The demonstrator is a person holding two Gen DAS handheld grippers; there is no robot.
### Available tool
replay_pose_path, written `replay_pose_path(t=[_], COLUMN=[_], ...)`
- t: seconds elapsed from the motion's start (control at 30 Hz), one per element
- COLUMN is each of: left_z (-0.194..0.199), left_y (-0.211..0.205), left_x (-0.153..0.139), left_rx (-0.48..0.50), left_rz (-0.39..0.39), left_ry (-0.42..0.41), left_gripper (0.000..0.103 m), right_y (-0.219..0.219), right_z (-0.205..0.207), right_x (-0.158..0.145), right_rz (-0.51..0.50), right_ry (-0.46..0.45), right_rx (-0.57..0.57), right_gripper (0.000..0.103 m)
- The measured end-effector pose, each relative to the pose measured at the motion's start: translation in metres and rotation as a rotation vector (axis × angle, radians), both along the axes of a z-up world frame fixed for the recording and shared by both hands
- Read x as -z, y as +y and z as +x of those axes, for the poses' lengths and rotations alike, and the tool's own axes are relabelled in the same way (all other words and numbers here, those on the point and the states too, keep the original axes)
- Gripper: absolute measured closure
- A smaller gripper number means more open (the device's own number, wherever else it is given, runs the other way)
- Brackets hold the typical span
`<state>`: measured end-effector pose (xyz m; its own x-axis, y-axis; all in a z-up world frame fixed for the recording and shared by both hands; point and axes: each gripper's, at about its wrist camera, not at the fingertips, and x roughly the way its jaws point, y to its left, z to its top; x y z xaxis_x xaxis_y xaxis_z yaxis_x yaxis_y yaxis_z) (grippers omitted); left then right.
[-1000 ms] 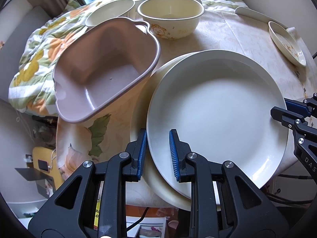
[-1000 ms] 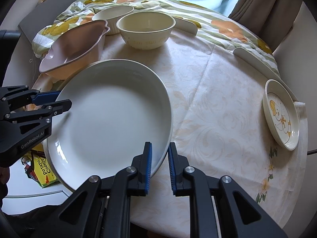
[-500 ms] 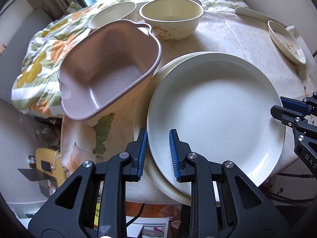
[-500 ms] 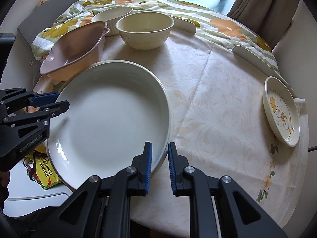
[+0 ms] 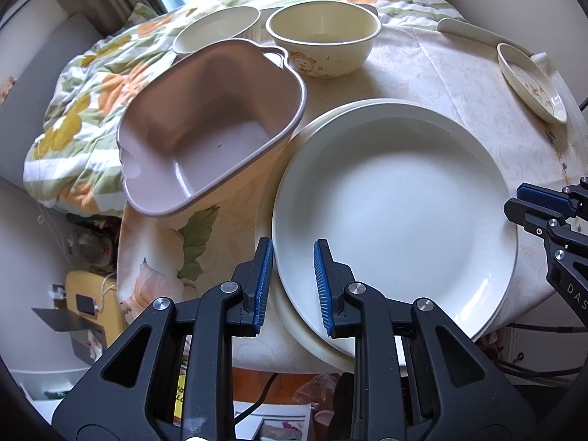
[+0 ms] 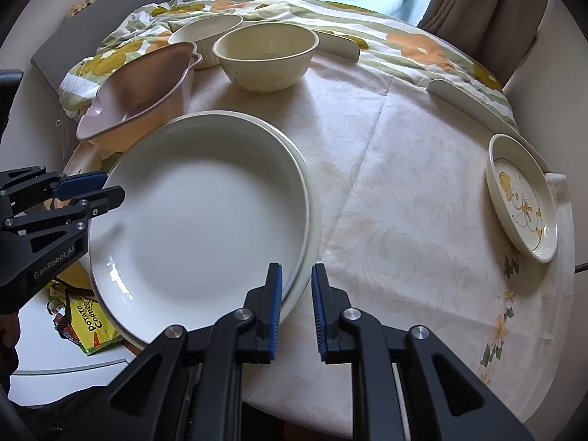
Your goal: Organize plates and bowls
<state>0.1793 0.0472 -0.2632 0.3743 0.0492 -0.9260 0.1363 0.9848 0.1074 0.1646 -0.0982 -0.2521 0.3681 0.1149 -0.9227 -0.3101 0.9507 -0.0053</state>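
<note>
Item 1 — upper white plate [image 5: 397, 205], the landmark for this entry. Round, glossy, empty. It sits above a second cream plate [image 5: 305, 334] whose rim shows beneath it on the near and left sides; whether the two already touch all round cannot be told. The pair lies at the near edge of the table [image 6: 397, 191].

Item 2 — left gripper [image 5: 292, 286]. Jaws drawn narrow, astride the upper plate's left rim, one blue pad outside it, one over the plate face. Reads as a pinch on that rim, though pad contact is not sharply visible.

Item 3 — right gripper [image 6: 297, 305]. Jaws near their narrowest, clamped on the upper plate's rim at the opposite side; the lower plate's rim also appears to lie between the pads.

Item 4 — pink tub [image 5: 209, 128], just beyond the upper plate's far-left rim, close to or touching it.

Item 5 — cream bowl [image 5: 323, 40] and a shallower bowl [image 5: 217, 33], behind the upper plate, well apart from it.

Item 6 — small duck-print dish [image 6: 522, 198], far to the right of the upper plate.

Relation governing the coming move: the plate is round, with no long axis; the two grips face each other across its width, so it hangs evenly between both hands, neither nearer. Judged step — settling it concentric on the lower plate, then releasing.
</note>
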Motion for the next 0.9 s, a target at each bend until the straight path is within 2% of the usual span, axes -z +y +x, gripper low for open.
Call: replay_pose_path(t=[0.17, 0.23, 0.27, 0.33, 0.37, 0.4, 0.47, 0.5, 0.53, 0.6, 0.73, 0.83, 0.9], left_z=[-0.005, -0.007, -0.007, -0.005, -0.004, -0.003, -0.001, 0.004, 0.010, 0.023, 0.053, 0.077, 0.097], left_y=[-0.007, -0.012, -0.016, -0.027, -0.034, -0.042, -0.059, -0.072, -0.082, -0.103, -0.151, -0.192, -0.216], left_x=[-0.033, -0.053, -0.065, -0.092, -0.105, -0.117, -0.136, -0.142, -0.146, -0.153, -0.161, -0.160, -0.152], left_rx=[0.026, 0.042, 0.053, 0.084, 0.104, 0.129, 0.205, 0.249, 0.284, 0.346, 0.468, 0.543, 0.577], left_rz=[-0.017, -0.035, -0.051, -0.075, -0.076, -0.082, -0.124, -0.153, -0.181, -0.248, -0.381, -0.404, -0.422], left_ry=[-0.064, -0.107, -0.135, -0.211, -0.259, -0.307, -0.369, -0.367, -0.358, -0.327, -0.240, -0.191, -0.141], left_gripper=[0.083, 0.081, 0.076, 0.044, 0.011, 0.000, 0.000, 0.000, 0.000, 0.000, 0.000, 0.000, 0.000], right_y=[-0.016, -0.027, -0.035, -0.054, -0.066, -0.078, -0.104, -0.116, -0.128, -0.155, -0.200, -0.230, -0.249], right_z=[-0.003, -0.007, -0.009, -0.015, -0.020, -0.024, -0.035, -0.040, -0.048, -0.060, -0.075, -0.075, -0.067], right_x=[-0.027, -0.042, -0.051, -0.068, -0.077, -0.085, -0.099, -0.105, -0.110, -0.119, -0.135, -0.142, -0.137], right_rz=[0.040, 0.063, 0.080, 0.122, 0.149, 0.165, 0.197, 0.217, 0.243, 0.279, 0.274, 0.275, 0.309], right_ry=[-0.056, -0.081, -0.095, -0.123, -0.139, -0.157, -0.189, -0.208, -0.227, -0.231, -0.253, -0.281, -0.266], right_rx=[0.053, 0.086, 0.114, 0.179, 0.219, 0.256, 0.337, 0.376, 0.416, 0.493, 0.589, 0.663, 0.697], right_gripper=[0.088, 0.088, 0.088, 0.088, 0.088, 0.085, 0.046, 0.010, 0.002, 0.002, 0.002, 0.002, 0.002])
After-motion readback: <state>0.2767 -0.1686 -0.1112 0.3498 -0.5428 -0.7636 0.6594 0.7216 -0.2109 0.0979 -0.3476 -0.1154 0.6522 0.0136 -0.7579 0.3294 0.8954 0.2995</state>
